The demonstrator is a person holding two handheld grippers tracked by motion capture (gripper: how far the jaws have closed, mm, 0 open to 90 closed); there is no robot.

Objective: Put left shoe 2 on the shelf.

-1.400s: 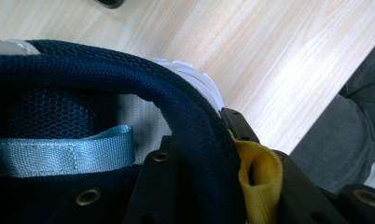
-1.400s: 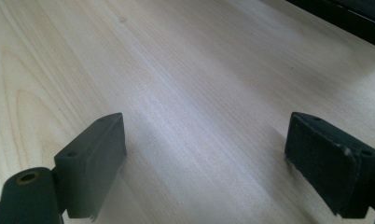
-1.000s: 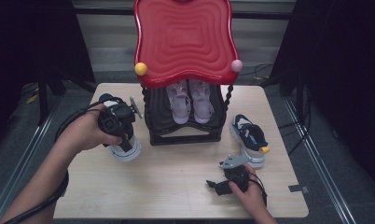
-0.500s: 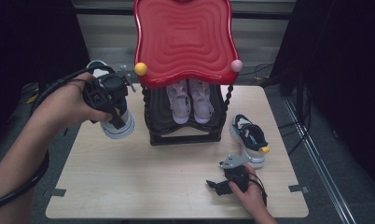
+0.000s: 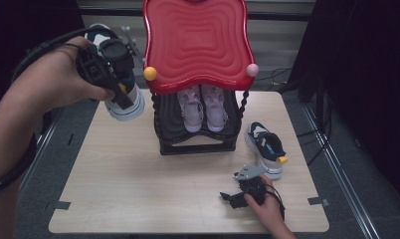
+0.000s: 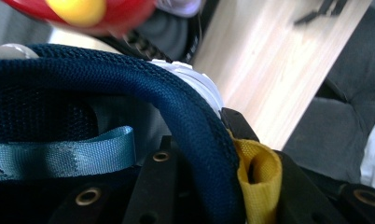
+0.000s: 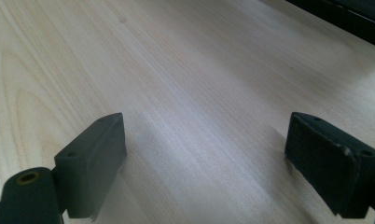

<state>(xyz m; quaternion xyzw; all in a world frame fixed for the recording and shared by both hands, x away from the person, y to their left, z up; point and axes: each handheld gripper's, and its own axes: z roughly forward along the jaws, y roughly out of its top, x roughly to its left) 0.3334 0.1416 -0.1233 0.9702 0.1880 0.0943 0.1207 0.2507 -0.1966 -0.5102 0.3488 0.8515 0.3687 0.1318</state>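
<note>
From the high view, the left gripper (image 5: 119, 89) holds a navy sneaker (image 5: 124, 102) in the air beside the red rack top (image 5: 195, 45), which it could clip. The left gripper view shows the jaws clamped on the sneaker's padded collar (image 6: 195, 135), a soft hold that might slip. In the right gripper view, the right gripper (image 7: 204, 158) rests wide apart on the table (image 7: 176, 70).

The left tool (image 5: 119, 94) is hanging raised beside the table's (image 5: 138, 199) far-left corner, jaws clamped; the right tool (image 5: 238, 196) is resting on it, jaws spread.
</note>
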